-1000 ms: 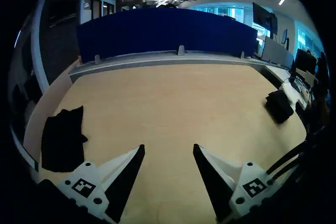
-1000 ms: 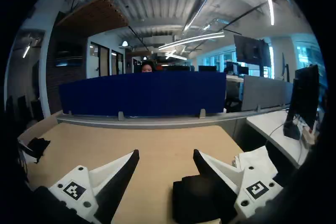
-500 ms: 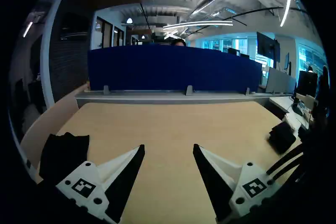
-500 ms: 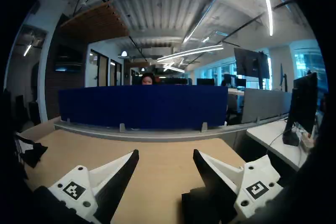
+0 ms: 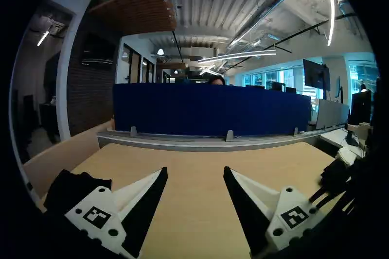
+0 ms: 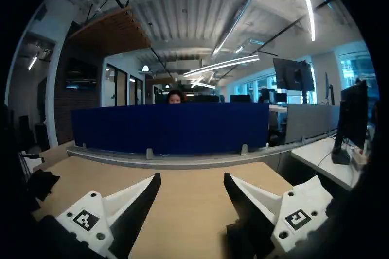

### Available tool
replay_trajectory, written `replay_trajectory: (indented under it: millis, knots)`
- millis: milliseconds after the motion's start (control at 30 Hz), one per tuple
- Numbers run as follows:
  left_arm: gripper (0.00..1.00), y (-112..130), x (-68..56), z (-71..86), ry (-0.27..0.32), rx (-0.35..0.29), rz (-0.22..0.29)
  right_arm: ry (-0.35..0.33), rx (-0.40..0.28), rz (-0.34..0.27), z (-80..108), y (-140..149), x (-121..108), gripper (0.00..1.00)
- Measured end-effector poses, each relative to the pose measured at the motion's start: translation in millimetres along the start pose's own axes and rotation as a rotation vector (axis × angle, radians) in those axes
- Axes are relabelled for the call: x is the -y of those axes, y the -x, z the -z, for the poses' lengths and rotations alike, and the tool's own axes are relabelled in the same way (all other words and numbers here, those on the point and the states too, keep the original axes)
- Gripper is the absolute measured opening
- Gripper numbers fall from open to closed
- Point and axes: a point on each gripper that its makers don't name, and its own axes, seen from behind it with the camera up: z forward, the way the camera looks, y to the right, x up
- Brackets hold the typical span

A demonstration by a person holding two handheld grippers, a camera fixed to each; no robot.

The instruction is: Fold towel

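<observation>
Wood tabletop, two black towels at its sides, both claws spread and holding nothing.
We see the left gripper (image 5: pixel 194 169) with fingers wide apart above the tan table (image 5: pixel 194 210), nothing between them. A crumpled black towel (image 5: pixel 73 188) lies at the table's near left edge, partly behind that gripper's left finger; we can't tell if they touch. A second black towel (image 5: pixel 334 175) sits at the table's right edge, too dark for us to make out its shape. In the right gripper view the right gripper (image 6: pixel 191 175) is likewise spread over the table. The second black towel (image 6: pixel 238 239) lies low beside its right finger, contact unclear, and the crumpled black towel (image 6: pixel 41 183) sits at the left edge. A blue partition (image 6: pixel 170 128) runs along the table's back, with a person's head (image 6: pixel 175 96) above it. We note a monitor (image 6: pixel 351 113) on the neighbouring desk, right.
</observation>
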Motion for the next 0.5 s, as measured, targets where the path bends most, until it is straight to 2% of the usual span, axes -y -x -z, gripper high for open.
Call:
replay_trajectory:
  millis: [167,500]
  knots:
    - [0.85,4.2,2.6,1.5,-0.02,-0.026,-0.034,-0.025,0.006,0.007,0.4,5.9,13.7,1.0]
    - [0.85,26.4,2.8,-2.3,-0.031,-0.07,-0.06,-0.047,0.002,0.034,3.0,0.0,24.0,1.0]
